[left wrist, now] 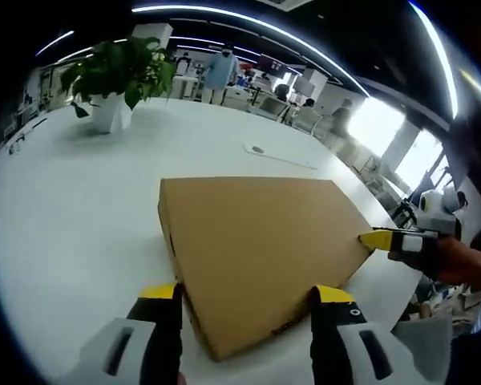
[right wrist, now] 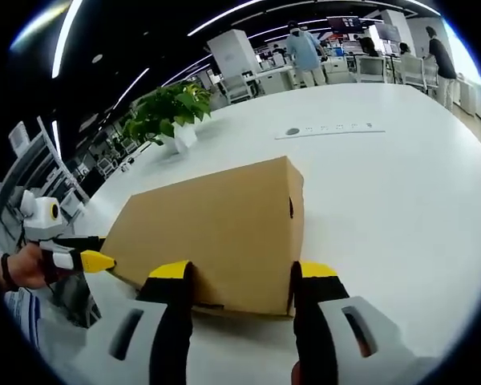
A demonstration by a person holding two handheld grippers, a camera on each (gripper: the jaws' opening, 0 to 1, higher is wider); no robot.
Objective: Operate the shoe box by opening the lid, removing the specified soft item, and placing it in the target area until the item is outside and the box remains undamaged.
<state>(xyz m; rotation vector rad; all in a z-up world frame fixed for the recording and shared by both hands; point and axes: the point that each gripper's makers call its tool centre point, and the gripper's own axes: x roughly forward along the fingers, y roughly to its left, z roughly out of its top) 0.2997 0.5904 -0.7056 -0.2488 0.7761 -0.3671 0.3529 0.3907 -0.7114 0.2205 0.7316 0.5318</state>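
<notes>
- At the shoe box [left wrist: 256, 249] on the table [left wrist: 72, 216], lid down, left tool [left wrist: 244, 321] spread open at one end to lift
- Opposite end: right tool [right wrist: 236, 309] likewise open, to steady the box

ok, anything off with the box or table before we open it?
Nothing stands out. The shoe box sits flat on the white table, lid closed, no dents or tears visible. Potted plant stands upright.
</notes>
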